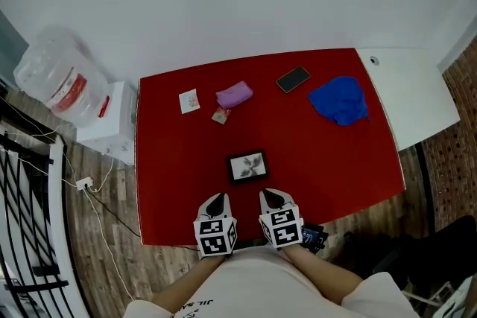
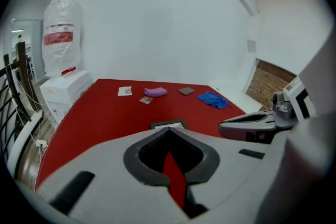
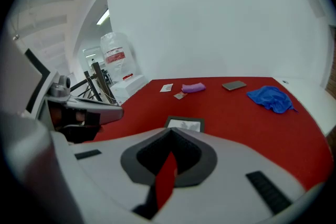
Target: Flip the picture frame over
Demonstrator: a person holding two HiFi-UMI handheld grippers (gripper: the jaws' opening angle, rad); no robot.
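Observation:
A small black picture frame (image 1: 247, 167) lies flat on the red table (image 1: 171, 182), picture side up; it also shows as the frame (image 2: 168, 125) and frame (image 3: 184, 124) just beyond each gripper's jaws. My left gripper (image 1: 215, 203) and right gripper (image 1: 273, 197) hover side by side near the table's front edge, short of the frame and apart from it. Both are shut with nothing between the jaws. From the left gripper view, the right gripper (image 2: 252, 124) shows at the right.
Farther back on the table lie a white card (image 1: 189, 100), a purple pouch (image 1: 234, 94), a small packet (image 1: 220, 115), a dark phone (image 1: 293, 79) and a blue cloth (image 1: 340, 100). A white box (image 1: 108, 123) with a clear bag (image 1: 56, 74) stands left of the table.

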